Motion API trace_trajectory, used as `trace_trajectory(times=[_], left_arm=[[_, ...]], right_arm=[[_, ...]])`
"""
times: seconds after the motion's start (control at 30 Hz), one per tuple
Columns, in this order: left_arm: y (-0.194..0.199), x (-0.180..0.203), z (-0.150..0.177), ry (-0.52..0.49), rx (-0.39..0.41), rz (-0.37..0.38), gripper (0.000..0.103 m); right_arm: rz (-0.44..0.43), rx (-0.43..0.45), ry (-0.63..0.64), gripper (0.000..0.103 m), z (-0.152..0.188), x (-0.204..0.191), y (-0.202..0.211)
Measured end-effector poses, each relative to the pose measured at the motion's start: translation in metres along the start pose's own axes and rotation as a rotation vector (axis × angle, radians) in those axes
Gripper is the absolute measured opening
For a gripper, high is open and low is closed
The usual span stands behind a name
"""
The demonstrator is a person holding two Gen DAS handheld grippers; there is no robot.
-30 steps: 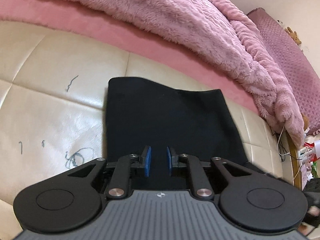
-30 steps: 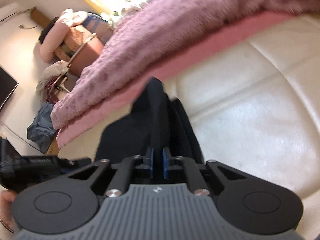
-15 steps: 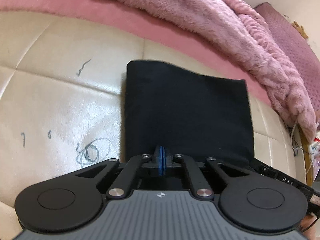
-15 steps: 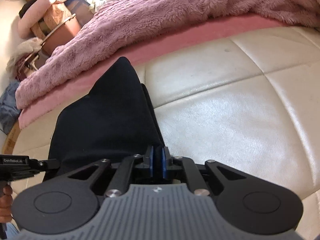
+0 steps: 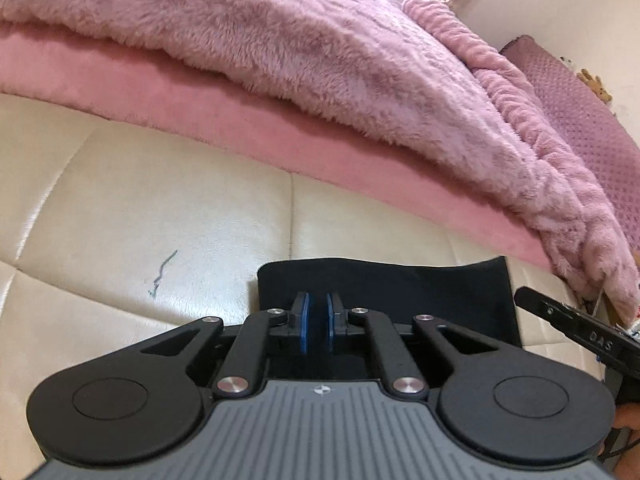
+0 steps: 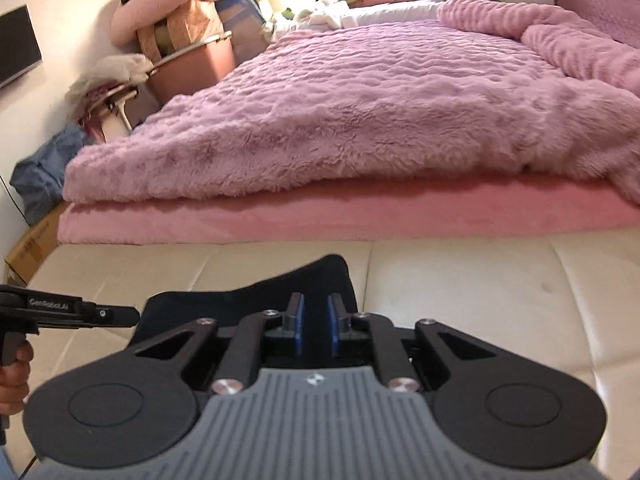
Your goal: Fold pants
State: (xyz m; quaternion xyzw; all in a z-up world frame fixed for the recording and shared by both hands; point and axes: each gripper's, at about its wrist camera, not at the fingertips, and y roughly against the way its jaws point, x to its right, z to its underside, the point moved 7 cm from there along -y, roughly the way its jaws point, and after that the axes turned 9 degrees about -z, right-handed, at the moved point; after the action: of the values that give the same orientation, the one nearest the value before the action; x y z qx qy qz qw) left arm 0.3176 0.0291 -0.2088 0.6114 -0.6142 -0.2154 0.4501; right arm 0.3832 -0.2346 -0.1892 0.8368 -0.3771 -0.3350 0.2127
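The black pants (image 5: 400, 292) lie folded flat on the cream leather surface (image 5: 180, 220). In the left wrist view my left gripper (image 5: 317, 322) is open with a small gap between its blue pads, above the pants' near edge, holding nothing. The right gripper's body (image 5: 580, 334) shows at the right edge. In the right wrist view the pants (image 6: 256, 304) lie under my right gripper (image 6: 314, 322), which is open and empty, its pads clearly apart. The left gripper (image 6: 68, 312) shows at the left edge there.
A fluffy pink blanket (image 5: 320, 60) on a pink mattress (image 5: 240, 128) rises just behind the cream surface. In the right wrist view the blanket (image 6: 360, 112) covers the bed; bags and clutter (image 6: 168, 40) stand by the far wall, and a cardboard box (image 6: 32, 244) at left.
Both grippers were shut on the pants half a second ago; now both are open. Both have drawn back and tilted up, so less of the pants shows.
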Motion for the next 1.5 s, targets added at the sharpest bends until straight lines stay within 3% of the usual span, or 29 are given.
trace_trajectory(times=[0.2, 0.37, 0.53, 0.7, 0.8, 1.0, 1.17, 1.2, 1.23, 1.27, 1.3, 1.33, 1.4, 1.5], left_arm=[[-0.022, -0.012, -0.001, 0.017, -0.007, -0.009, 0.006], [-0.021, -0.009, -0.005, -0.003, 0.0, -0.029, 0.006], [0.012, -0.009, 0.002, -0.01, 0.015, -0.015, 0.007], [0.049, 0.004, 0.04, -0.052, -0.011, 0.046, 0.007], [0.061, 0.013, 0.067, -0.11, -0.043, 0.056, 0.007], [0.059, 0.01, 0.112, -0.18, -0.138, 0.014, 0.007], [0.064, 0.006, 0.106, -0.146, -0.127, 0.019, 0.007], [0.066, 0.004, 0.104, -0.138, -0.106, 0.026, 0.013], [0.068, 0.002, 0.099, -0.119, -0.08, 0.034, 0.025], [0.069, 0.0, 0.094, -0.088, -0.06, 0.042, 0.033], [0.066, -0.003, 0.09, -0.053, -0.047, 0.045, 0.049], [0.063, -0.007, 0.085, -0.02, -0.031, 0.047, 0.056], [0.053, -0.016, 0.077, 0.038, -0.018, 0.06, 0.056], [0.03, -0.031, 0.071, 0.153, -0.066, 0.093, 0.056]], right_arm=[[0.046, -0.083, -0.013, 0.005, 0.014, 0.027, -0.048], [0.03, -0.062, -0.087, 0.006, 0.017, 0.039, -0.053], [0.063, -0.023, -0.074, 0.007, 0.02, 0.036, -0.013], [0.03, 0.002, -0.017, 0.011, 0.043, 0.011, 0.044], [0.056, -0.009, 0.047, 0.012, 0.068, -0.01, 0.066], [0.129, -0.102, 0.143, 0.013, 0.115, -0.024, 0.072], [0.117, -0.119, 0.062, 0.019, 0.123, -0.011, 0.075], [0.103, -0.105, 0.042, 0.021, 0.12, -0.011, 0.078], [0.083, -0.084, 0.012, 0.028, 0.115, -0.008, 0.08], [0.063, -0.068, -0.019, 0.043, 0.109, -0.005, 0.081], [0.042, -0.057, -0.05, 0.05, 0.103, -0.001, 0.079], [0.015, -0.056, -0.087, 0.057, 0.099, 0.003, 0.075], [-0.042, -0.059, -0.183, 0.057, 0.094, 0.016, 0.064], [-0.109, -0.051, -0.347, 0.055, 0.088, 0.039, 0.046]])
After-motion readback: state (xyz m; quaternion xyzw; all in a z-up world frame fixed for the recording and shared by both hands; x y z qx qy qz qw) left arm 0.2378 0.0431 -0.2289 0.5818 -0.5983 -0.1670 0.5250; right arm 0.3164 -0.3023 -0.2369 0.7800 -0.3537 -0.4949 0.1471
